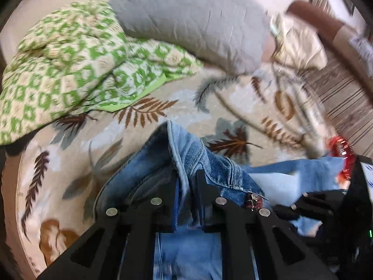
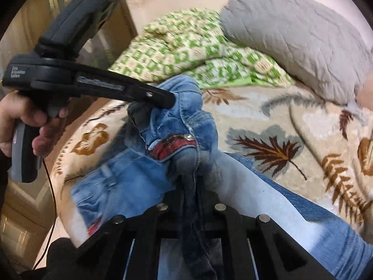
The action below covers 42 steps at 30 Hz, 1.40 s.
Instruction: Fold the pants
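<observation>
The pants are light blue jeans [image 1: 186, 154] with a red plaid lining at the waistband [image 2: 172, 145]. They are held up over a bed with a leaf-print cover [image 1: 149, 116]. My left gripper [image 1: 187, 182] is shut on a fold of the denim at the waist. It also shows from the side in the right wrist view [image 2: 171, 98], its tip pinching the jeans. My right gripper [image 2: 190, 182] is shut on a bunch of the jeans [image 2: 233, 186] just below the waistband. A pale leg of the jeans runs off to the lower right.
A green and white patterned quilt [image 1: 77, 65] lies bunched at the far side of the bed, with a grey pillow [image 1: 195, 18] beside it. A striped rug [image 1: 345, 102] and a wooden rail [image 1: 326, 23] are at the right. A wooden cabinet [image 2: 35, 200] stands left of the bed.
</observation>
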Each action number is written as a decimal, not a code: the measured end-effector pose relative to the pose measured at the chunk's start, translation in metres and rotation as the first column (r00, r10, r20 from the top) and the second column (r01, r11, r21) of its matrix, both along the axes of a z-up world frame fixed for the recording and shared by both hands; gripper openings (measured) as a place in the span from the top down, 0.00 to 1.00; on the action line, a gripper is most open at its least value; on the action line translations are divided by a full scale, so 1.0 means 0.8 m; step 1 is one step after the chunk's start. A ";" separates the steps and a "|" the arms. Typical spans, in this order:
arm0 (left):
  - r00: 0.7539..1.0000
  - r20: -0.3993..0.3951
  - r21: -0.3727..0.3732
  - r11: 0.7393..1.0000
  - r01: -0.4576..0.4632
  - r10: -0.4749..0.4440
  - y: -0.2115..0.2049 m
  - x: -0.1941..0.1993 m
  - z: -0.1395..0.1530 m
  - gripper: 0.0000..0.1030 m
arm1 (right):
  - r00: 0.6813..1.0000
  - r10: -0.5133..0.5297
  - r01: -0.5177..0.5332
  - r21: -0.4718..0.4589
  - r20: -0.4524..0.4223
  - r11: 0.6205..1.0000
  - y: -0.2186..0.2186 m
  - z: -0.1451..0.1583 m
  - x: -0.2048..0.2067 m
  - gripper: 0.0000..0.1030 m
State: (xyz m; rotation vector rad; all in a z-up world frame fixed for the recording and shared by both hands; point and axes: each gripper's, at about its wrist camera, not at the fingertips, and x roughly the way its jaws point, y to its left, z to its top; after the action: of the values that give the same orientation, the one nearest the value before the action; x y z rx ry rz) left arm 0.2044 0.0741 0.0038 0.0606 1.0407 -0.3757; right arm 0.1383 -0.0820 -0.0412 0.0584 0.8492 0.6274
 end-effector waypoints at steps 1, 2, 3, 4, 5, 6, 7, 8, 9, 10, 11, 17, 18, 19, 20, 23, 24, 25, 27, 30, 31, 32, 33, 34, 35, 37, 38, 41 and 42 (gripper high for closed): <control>1.000 0.016 -0.016 1.000 0.001 -0.001 0.007 -0.017 0.007 0.87 | 1.000 0.013 -0.013 0.009 0.015 1.000 -0.002 0.008 -0.009 0.91; 0.999 0.032 -0.029 1.000 -0.001 0.002 0.016 -0.037 0.016 0.87 | 0.999 0.026 -0.026 0.013 0.032 1.000 -0.003 0.014 -0.019 0.91; 0.999 0.042 -0.047 0.999 -0.008 0.010 0.023 -0.053 0.021 0.87 | 0.998 0.044 -0.045 0.017 0.048 0.999 -0.003 0.020 -0.030 0.91; 0.999 0.046 -0.071 0.997 -0.016 0.019 0.033 -0.070 0.026 0.87 | 0.997 0.057 -0.058 0.020 0.058 0.998 -0.002 0.024 -0.039 0.91; 0.998 0.048 -0.084 0.996 -0.025 0.029 0.041 -0.089 0.026 0.87 | 0.994 0.082 -0.084 0.024 0.071 0.996 0.001 0.028 -0.054 0.91; 0.998 0.046 -0.097 0.995 -0.037 0.042 0.051 -0.109 0.023 0.87 | 0.991 0.104 -0.106 0.023 0.080 0.994 0.004 0.029 -0.066 0.91; 0.998 0.038 -0.113 0.992 -0.050 0.055 0.061 -0.125 0.016 0.87 | 0.988 0.125 -0.127 0.015 0.089 0.992 0.009 0.027 -0.080 0.91; 0.997 0.027 -0.118 0.991 -0.067 0.070 0.070 -0.139 0.007 0.87 | 0.984 0.149 -0.150 0.004 0.093 0.989 0.016 0.024 -0.092 0.91; 0.996 0.005 -0.121 0.989 -0.086 0.087 0.079 -0.156 -0.010 0.87 | 0.982 0.169 -0.169 -0.008 0.090 0.986 0.022 0.017 -0.103 0.91; 0.995 -0.010 -0.125 0.987 -0.101 0.100 0.085 -0.164 -0.023 0.87 | 0.979 0.187 -0.186 -0.019 0.076 0.982 0.030 0.008 -0.113 0.91; 0.992 -0.039 -0.129 0.983 -0.128 0.124 0.094 -0.174 -0.043 0.87 | 0.977 0.206 -0.204 -0.029 0.060 0.979 0.038 -0.002 -0.121 0.91; 0.962 -0.115 -0.129 0.957 -0.261 0.247 0.124 -0.192 -0.123 0.87 | 0.980 0.198 -0.189 -0.176 0.035 0.966 0.069 -0.054 -0.135 0.75; 0.957 -0.120 -0.153 0.948 -0.280 0.263 0.127 -0.196 -0.118 0.74 | 0.980 0.196 -0.186 -0.182 0.041 0.966 0.069 -0.051 -0.136 0.68; 0.954 -0.132 -0.169 0.943 -0.288 0.268 0.127 -0.198 -0.115 0.62 | 0.978 0.203 -0.191 -0.190 0.047 0.963 0.066 -0.047 -0.137 0.44; 0.953 -0.140 -0.187 0.938 -0.291 0.267 0.127 -0.201 -0.108 0.34 | 0.977 0.207 -0.193 -0.193 0.056 0.962 0.063 -0.041 -0.138 0.26; 0.943 -0.020 -0.138 0.934 -0.331 0.331 0.123 -0.218 -0.077 0.03 | 0.975 0.191 -0.178 -0.115 0.117 0.977 0.039 -0.017 -0.148 0.04; 0.942 -0.017 -0.162 0.929 -0.333 0.335 0.125 -0.221 -0.071 0.03 | 0.974 0.190 -0.178 -0.107 0.124 0.978 0.037 -0.010 -0.149 0.04; 0.939 -0.029 -0.189 0.921 -0.341 0.342 0.129 -0.220 -0.067 0.03 | 0.973 0.186 -0.173 -0.102 0.133 0.980 0.033 -0.005 -0.150 0.04; 0.926 -0.076 -0.217 0.900 -0.377 0.370 0.133 -0.215 -0.065 0.03 | 0.969 0.188 -0.174 -0.103 0.157 0.979 0.028 0.000 -0.153 0.04; 0.901 -0.153 -0.255 0.865 -0.432 0.405 0.138 -0.211 -0.080 0.03 | 0.955 0.212 -0.173 -0.193 0.205 0.966 0.032 -0.002 -0.167 0.04; 0.889 -0.190 -0.281 0.845 -0.455 0.416 0.140 -0.211 -0.090 0.03 | 0.949 0.227 -0.177 -0.224 0.218 0.958 0.035 -0.004 -0.171 0.04; 0.877 -0.229 -0.313 0.821 -0.478 0.423 0.140 -0.213 -0.099 0.03 | 0.936 0.256 -0.185 -0.281 0.240 0.942 0.042 -0.009 -0.177 0.04; 0.862 -0.284 -0.371 0.781 -0.502 0.419 0.140 -0.211 -0.114 0.03 | 0.926 0.274 -0.184 -0.324 0.259 0.928 0.048 -0.012 -0.184 0.04; 0.854 -0.310 -0.400 0.757 -0.516 0.418 0.140 -0.215 -0.123 0.03 | 0.913 0.300 -0.190 -0.364 0.275 0.912 0.055 -0.016 -0.190 0.04; 0.843 -0.337 -0.429 0.729 -0.533 0.419 0.140 -0.213 -0.131 0.03 | 0.901 0.325 -0.196 -0.397 0.288 0.897 0.064 -0.019 -0.191 0.04; 0.839 -0.350 -0.474 0.694 -0.542 0.416 0.136 -0.208 -0.142 0.03 | 0.883 0.359 -0.202 -0.446 0.302 0.872 0.076 -0.028 -0.192 0.04; 0.835 -0.353 -0.476 0.687 -0.548 0.422 0.136 -0.202 -0.147 0.03 | 0.875 0.374 -0.198 -0.478 0.307 0.856 0.086 -0.035 -0.189 0.04; 0.833 -0.323 -0.486 0.677 -0.553 0.449 0.136 -0.189 -0.147 0.03 | 0.872 0.371 -0.167 -0.519 0.318 0.838 0.102 -0.049 -0.181 0.05; 0.836 -0.313 -0.480 0.685 -0.549 0.451 0.134 -0.185 -0.144 0.03 | 0.876 0.357 -0.152 -0.518 0.324 0.842 0.104 -0.052 -0.177 0.07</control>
State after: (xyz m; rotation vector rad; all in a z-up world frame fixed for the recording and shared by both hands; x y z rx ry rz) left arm 0.0563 0.1812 -0.1116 -0.7930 1.0333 -0.1617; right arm -0.0036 0.0013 -0.0824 -0.6380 0.5811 0.6375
